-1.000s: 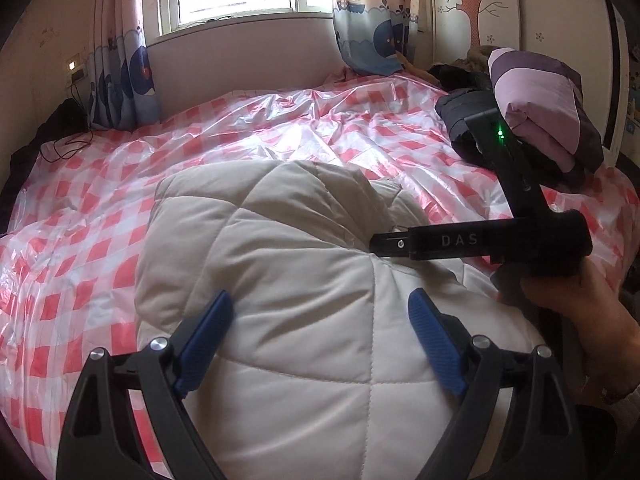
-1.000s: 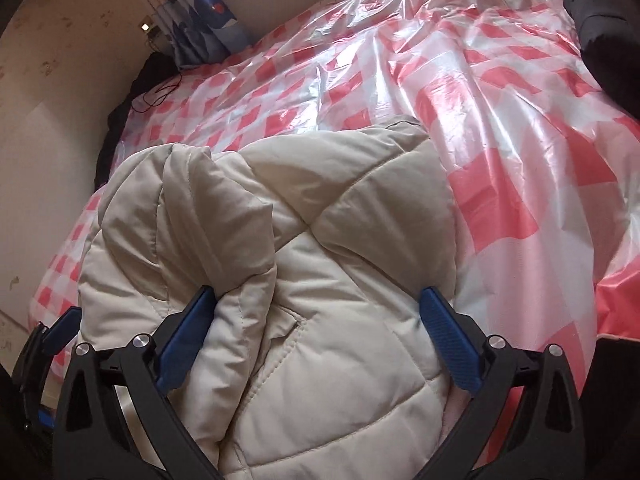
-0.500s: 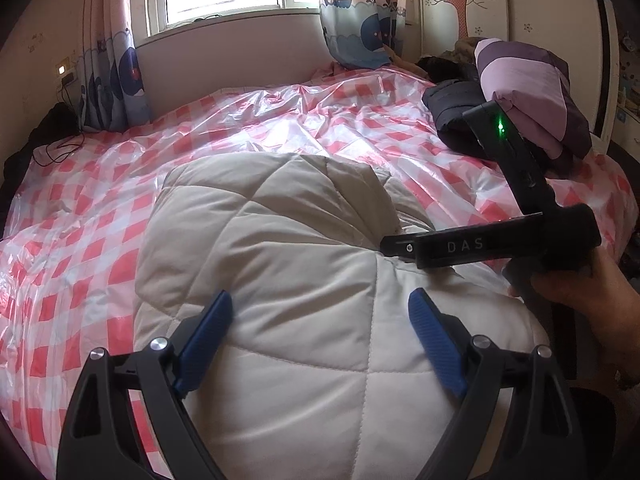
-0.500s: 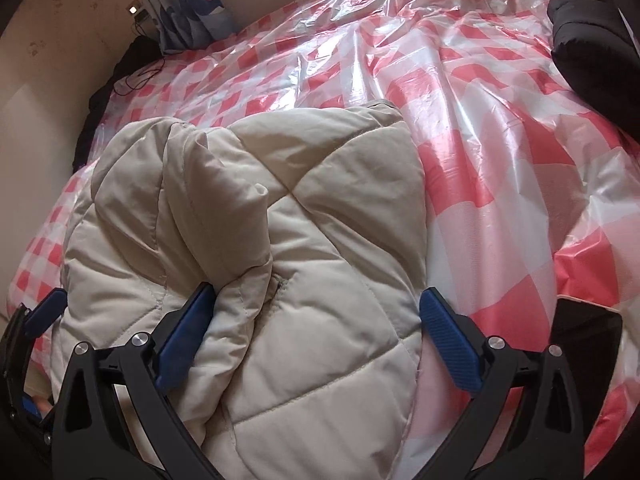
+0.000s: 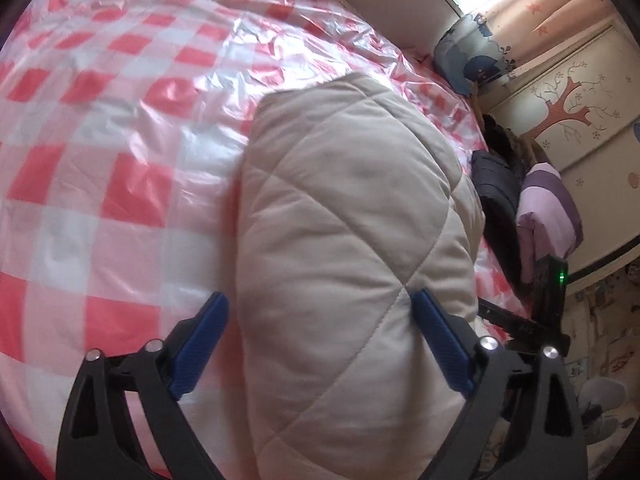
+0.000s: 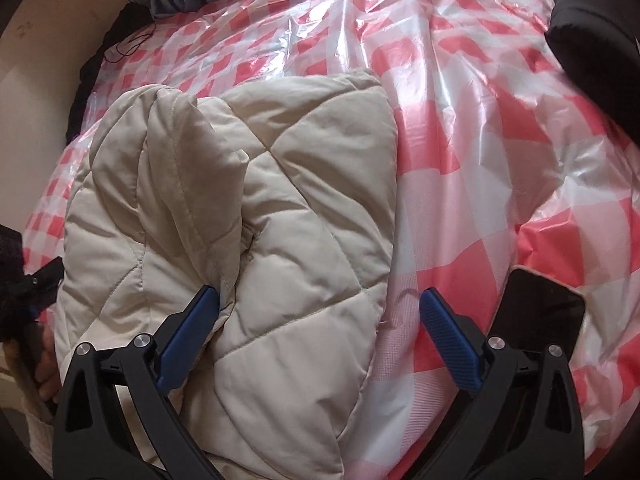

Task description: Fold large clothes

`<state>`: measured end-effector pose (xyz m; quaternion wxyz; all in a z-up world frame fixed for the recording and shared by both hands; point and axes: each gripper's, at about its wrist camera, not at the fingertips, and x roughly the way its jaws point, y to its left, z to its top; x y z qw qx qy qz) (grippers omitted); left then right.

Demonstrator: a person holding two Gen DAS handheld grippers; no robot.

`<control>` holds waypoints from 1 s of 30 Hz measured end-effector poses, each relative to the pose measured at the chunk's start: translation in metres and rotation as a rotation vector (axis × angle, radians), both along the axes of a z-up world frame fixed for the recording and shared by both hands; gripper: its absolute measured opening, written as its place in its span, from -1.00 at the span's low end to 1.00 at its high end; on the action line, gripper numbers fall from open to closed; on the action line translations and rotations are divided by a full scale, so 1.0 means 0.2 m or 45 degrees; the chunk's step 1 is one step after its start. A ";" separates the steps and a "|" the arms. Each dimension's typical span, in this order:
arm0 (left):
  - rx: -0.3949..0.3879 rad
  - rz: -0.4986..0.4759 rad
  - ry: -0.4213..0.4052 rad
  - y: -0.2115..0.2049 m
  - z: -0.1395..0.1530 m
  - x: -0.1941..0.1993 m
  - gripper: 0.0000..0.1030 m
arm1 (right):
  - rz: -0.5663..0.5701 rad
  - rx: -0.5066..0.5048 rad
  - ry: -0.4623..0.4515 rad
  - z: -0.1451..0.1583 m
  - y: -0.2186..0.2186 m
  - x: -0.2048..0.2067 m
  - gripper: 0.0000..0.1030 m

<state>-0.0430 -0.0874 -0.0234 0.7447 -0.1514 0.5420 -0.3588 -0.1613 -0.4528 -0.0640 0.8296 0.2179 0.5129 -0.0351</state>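
Observation:
A cream quilted jacket (image 5: 344, 248) lies folded into a thick bundle on the bed. My left gripper (image 5: 318, 304) hangs over the bundle's near left edge. Its jaws are opening, and the jacket lies between them without being pinched. The left pad stands over the checked sheet, the right pad over the quilting. In the right wrist view the jacket (image 6: 248, 216) shows a sleeve fold on top. My right gripper (image 6: 319, 297) is open over its near right edge, with one finger (image 6: 188, 336) against the sleeve fold and the other above the sheet.
A red-and-white checked plastic sheet (image 5: 100, 160) covers the bed. A dark phone (image 6: 540, 312) lies by my right gripper. At the far right of the bed are a dark jacket (image 6: 592, 48) and a folded purple garment (image 5: 548, 208).
The left gripper swung to the jacket's left side and rolled, so its view tilts, and its jaws spread wider. The right gripper shifted slightly, bringing the phone into view.

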 end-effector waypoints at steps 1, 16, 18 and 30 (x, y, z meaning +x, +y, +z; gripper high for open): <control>-0.012 -0.033 0.034 -0.04 -0.04 0.00 0.89 | -0.008 0.038 -0.004 -0.03 -0.01 -0.01 0.87; 0.357 -0.059 -0.792 -0.10 0.51 -0.34 0.41 | -0.029 -0.109 -0.236 0.06 0.38 0.06 0.89; 0.431 -0.059 -0.702 -0.11 0.42 -0.26 0.52 | 0.047 -0.083 -0.137 0.01 0.34 0.08 0.89; 0.306 0.155 -0.373 0.17 0.17 -0.08 0.63 | 0.070 0.124 -0.286 0.16 0.26 0.06 0.89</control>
